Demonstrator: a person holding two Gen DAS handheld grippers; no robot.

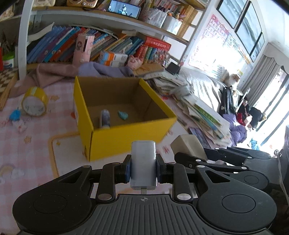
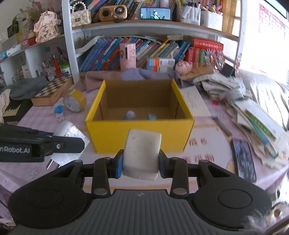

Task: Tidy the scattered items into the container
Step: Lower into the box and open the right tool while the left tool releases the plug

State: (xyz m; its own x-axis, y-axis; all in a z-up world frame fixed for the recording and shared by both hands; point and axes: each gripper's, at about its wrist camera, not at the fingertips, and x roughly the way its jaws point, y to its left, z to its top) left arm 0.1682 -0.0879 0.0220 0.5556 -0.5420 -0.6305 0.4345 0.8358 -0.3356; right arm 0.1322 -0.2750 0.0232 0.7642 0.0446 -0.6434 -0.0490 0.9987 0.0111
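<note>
Yellow cardboard box (image 2: 139, 135) lies straight ahead of both tools, open side up: the right tool (image 2: 140, 160) clamps a white block (image 2: 141, 153), the left tool (image 1: 143, 168) a pale-blue charger (image 1: 143, 162).

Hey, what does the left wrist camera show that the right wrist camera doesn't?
Only the left wrist view shows the sofa under the bright window and the left tongs gripping a pale blue charger. Only the right wrist view shows the chessboard, the gold radio and a clear look at the right tongs gripping a white block. Both show the yellow box, the tape roll and the bookshelf.
</note>
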